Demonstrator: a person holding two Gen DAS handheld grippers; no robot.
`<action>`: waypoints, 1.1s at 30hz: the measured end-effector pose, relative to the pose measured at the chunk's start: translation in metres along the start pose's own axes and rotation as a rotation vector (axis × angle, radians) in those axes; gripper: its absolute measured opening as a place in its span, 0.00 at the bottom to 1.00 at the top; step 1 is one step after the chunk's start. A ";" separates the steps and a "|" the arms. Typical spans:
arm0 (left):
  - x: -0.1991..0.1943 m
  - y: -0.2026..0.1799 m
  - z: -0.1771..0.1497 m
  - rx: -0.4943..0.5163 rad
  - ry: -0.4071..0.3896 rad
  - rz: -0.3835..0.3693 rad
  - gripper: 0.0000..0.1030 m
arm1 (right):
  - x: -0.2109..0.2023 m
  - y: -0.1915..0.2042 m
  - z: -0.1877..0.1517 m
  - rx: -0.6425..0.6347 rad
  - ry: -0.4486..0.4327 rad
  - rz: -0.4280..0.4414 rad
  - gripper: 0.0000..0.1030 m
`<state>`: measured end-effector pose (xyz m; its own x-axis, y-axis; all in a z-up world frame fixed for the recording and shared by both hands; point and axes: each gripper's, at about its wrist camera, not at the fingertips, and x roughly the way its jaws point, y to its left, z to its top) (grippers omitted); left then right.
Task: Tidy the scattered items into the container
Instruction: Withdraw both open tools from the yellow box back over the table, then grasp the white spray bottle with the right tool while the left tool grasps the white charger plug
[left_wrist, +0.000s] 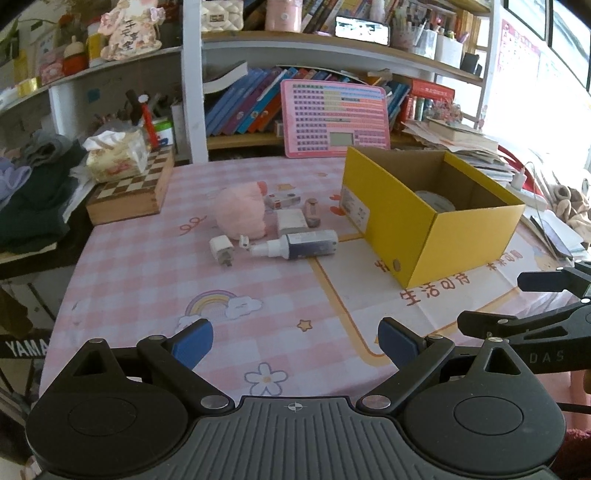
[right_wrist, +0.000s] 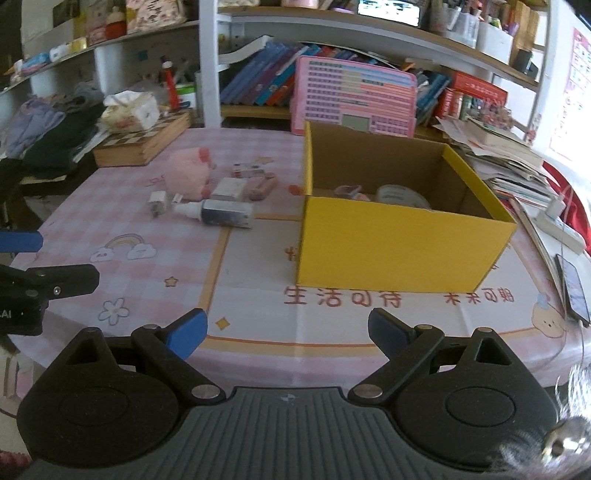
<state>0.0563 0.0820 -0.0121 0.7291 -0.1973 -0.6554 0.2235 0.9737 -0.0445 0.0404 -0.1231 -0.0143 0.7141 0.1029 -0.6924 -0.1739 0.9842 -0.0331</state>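
A yellow cardboard box (left_wrist: 476, 236) (right_wrist: 399, 243) stands open on the pink tablecloth; a tape roll (right_wrist: 402, 195) and a small pink item (right_wrist: 347, 190) lie inside. Left of it lie a pink plush toy (left_wrist: 242, 212) (right_wrist: 186, 170), a spray bottle (left_wrist: 299, 245) (right_wrist: 218, 214), a white charger plug (left_wrist: 221, 249) (right_wrist: 159, 202), a white box (left_wrist: 291, 219), a small carton (left_wrist: 282, 200) and a pinkish case (left_wrist: 312, 212). My left gripper (left_wrist: 295, 343) is open and empty, low over the near table edge. My right gripper (right_wrist: 286, 328) is open and empty in front of the box.
A wooden chessboard box (left_wrist: 129, 194) with a tissue pack (left_wrist: 114, 155) sits at the back left. A pink board (left_wrist: 334, 118) leans on the bookshelf. Piled papers (left_wrist: 476, 147) and a phone (right_wrist: 572, 291) lie at the right. Clothes (left_wrist: 33, 184) are heaped at left.
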 end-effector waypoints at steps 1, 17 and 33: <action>0.000 0.001 0.000 -0.001 0.001 0.001 0.95 | 0.001 0.002 0.001 -0.004 0.000 0.005 0.91; 0.006 0.014 0.002 -0.032 0.005 0.020 0.95 | 0.011 0.029 0.011 -0.116 -0.005 0.089 0.75; 0.031 0.023 0.019 -0.038 0.001 0.028 0.95 | 0.039 0.037 0.032 -0.209 -0.007 0.132 0.67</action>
<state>0.0961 0.0962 -0.0192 0.7339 -0.1694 -0.6577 0.1782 0.9825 -0.0542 0.0839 -0.0777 -0.0194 0.6804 0.2300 -0.6958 -0.4019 0.9110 -0.0919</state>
